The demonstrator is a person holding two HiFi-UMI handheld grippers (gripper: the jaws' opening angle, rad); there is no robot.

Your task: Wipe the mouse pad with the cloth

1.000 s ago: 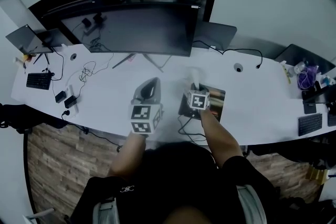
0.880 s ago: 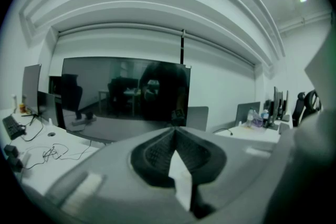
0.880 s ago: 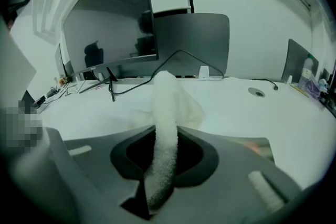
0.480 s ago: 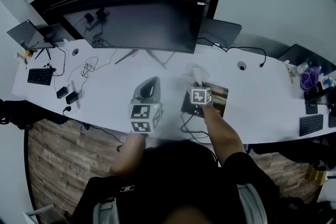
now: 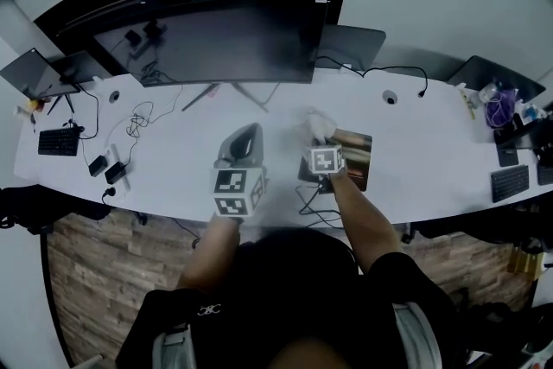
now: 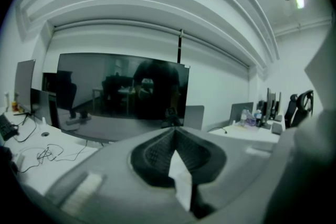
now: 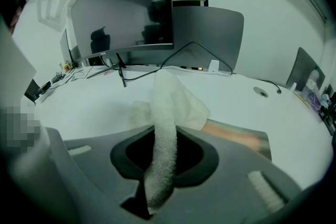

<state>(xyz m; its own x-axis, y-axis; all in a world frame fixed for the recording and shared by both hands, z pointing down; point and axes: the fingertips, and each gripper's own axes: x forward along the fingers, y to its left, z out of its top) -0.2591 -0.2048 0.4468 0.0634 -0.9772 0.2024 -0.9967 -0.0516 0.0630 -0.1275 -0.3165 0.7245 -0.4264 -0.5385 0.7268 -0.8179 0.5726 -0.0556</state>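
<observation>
Right gripper view: right gripper (image 7: 164, 136) pinches white cloth (image 7: 178, 102), which is bunched at the 10 o'clock corner of mouse pad (image 7: 239, 139). Left gripper (image 6: 175, 132) at 9 o'clock, jaws pressed together, empty.

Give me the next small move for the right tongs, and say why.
Probably drag the cloth right and back onto the mouse pad: the right tongs are shut on it, yet its bunched end lies on the desk off the pad's far left corner.

White desk (image 5: 173, 158) w/ mouse pad (image 5: 356, 155), cables (image 5: 138, 118)
</observation>
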